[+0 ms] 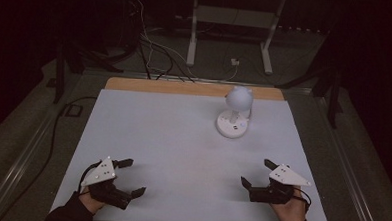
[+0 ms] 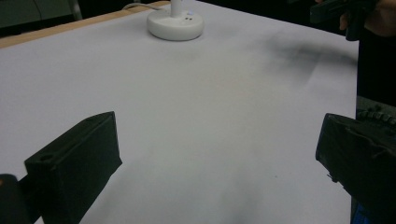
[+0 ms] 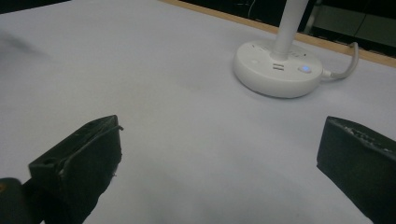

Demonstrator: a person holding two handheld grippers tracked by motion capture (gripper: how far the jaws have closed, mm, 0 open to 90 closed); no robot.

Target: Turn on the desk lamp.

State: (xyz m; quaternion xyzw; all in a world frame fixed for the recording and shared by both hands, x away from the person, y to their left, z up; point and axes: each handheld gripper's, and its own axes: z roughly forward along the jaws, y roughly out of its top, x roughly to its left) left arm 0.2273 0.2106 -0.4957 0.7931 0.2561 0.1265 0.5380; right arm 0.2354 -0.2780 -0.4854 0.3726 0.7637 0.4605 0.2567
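White lamp (image 1: 235,114) stands at the far right-centre of the table (image 1: 148,133), well clear of both grippers. Its round base (image 1: 232,124) sits flat on the pale sheet, the thin stem rises upright from it, and the round head (image 1: 239,98) sits over the far side of the base, toward the wooden strip (image 1: 135,85) along the far edge. In the right gripper view the base (image 3: 278,68) shows two slots and a small blue light on its near face, and a white cord (image 3: 345,65) runs off it toward that far edge. In the left gripper view the base (image 2: 175,24) sits far up near the wooden strip.

Left gripper (image 1: 131,177) rests at the near left corner, jaws spread wide, nothing between them, pointing right and slightly away. Right gripper (image 1: 258,174) rests at the near right, jaws also spread wide and empty, pointing left and away toward the lamp. Each is held by a hand coming in from the near edge: left hand (image 1: 91,203), right hand (image 1: 290,210).

Between the grippers and the lamp the sheet lies bare, open room across the whole middle and left of the table. The right gripper sits close to the sheet's right edge; the left gripper sits close to the left and near edges.
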